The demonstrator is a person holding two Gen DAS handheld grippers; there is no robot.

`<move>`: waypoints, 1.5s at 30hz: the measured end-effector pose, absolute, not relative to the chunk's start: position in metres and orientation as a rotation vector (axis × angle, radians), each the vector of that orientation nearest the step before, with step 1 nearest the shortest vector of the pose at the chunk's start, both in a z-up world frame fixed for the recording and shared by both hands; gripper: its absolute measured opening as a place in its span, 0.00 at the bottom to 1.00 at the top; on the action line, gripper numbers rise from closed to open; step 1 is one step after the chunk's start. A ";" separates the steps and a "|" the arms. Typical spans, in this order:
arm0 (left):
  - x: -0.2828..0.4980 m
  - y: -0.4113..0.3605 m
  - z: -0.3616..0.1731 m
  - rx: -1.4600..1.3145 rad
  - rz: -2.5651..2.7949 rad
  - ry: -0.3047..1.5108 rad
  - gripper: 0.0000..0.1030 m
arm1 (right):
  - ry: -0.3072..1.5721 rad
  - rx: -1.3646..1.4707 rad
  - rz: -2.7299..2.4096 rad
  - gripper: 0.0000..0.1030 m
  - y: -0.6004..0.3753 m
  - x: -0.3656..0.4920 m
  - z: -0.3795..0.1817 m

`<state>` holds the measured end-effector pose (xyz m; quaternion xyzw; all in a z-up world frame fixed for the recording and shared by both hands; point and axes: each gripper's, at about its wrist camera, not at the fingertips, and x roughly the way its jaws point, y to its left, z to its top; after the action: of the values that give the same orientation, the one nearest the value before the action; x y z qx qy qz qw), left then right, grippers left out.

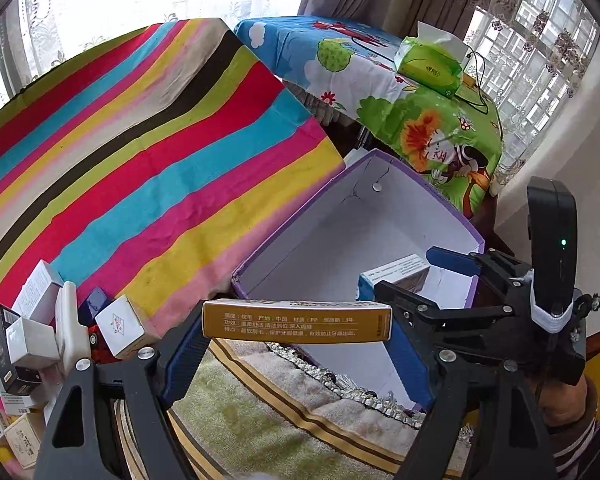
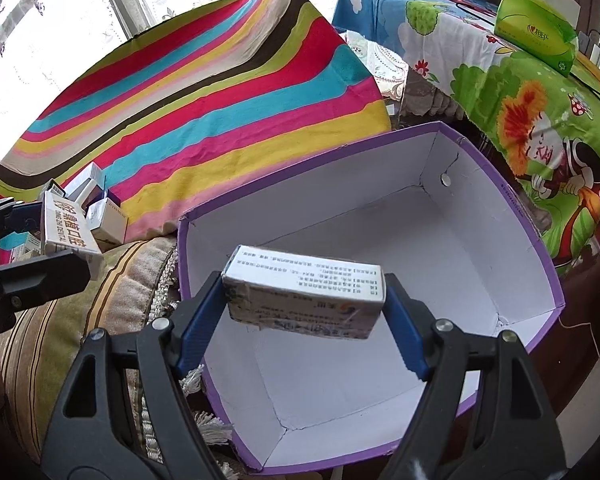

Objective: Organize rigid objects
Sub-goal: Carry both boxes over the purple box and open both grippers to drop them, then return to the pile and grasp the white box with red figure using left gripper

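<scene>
My left gripper (image 1: 296, 322) is shut on a long gold box (image 1: 296, 320), held crosswise just outside the near-left wall of the purple-rimmed white carton (image 1: 380, 208). My right gripper (image 2: 302, 300) is shut on a white medicine box (image 2: 304, 292), held above the inside of the carton (image 2: 380, 216). In the left wrist view the right gripper (image 1: 416, 276) shows over the carton with its box (image 1: 396, 272). In the right wrist view the left gripper (image 2: 32, 240) shows at the left edge holding its long box (image 2: 66, 234).
A pile of small boxes (image 1: 32, 332) lies on the striped cloth (image 1: 140, 152) at the left, also in the right wrist view (image 2: 96, 208). A tasselled cushion (image 1: 280, 420) lies below the carton. A cartoon-cloth table (image 2: 520, 100) with a green tissue pack (image 2: 536, 32) stands behind right.
</scene>
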<state>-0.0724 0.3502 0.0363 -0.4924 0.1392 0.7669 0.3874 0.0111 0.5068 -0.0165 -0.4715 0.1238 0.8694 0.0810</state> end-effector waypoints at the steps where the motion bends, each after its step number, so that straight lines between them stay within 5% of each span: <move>1: -0.073 0.354 0.036 -1.254 1.944 0.356 0.82 | 0.377 -1.403 2.597 0.83 0.508 0.012 -0.016; 14: -0.074 0.337 0.049 -1.180 2.044 0.330 0.85 | 0.398 -1.369 2.631 0.90 0.508 0.013 -0.006; 32: -0.091 0.141 0.063 -1.182 2.371 0.012 0.85 | 0.143 -1.432 2.804 0.90 0.418 -0.015 0.038; 45: -0.102 0.048 0.051 -1.259 2.510 -0.043 0.85 | 0.010 -1.515 2.865 0.90 0.356 -0.046 0.039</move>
<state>-0.1024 0.0479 0.0511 -0.4422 -0.0151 0.8813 0.1659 -0.0463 0.3564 0.0387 -0.4668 0.0029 0.8830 -0.0497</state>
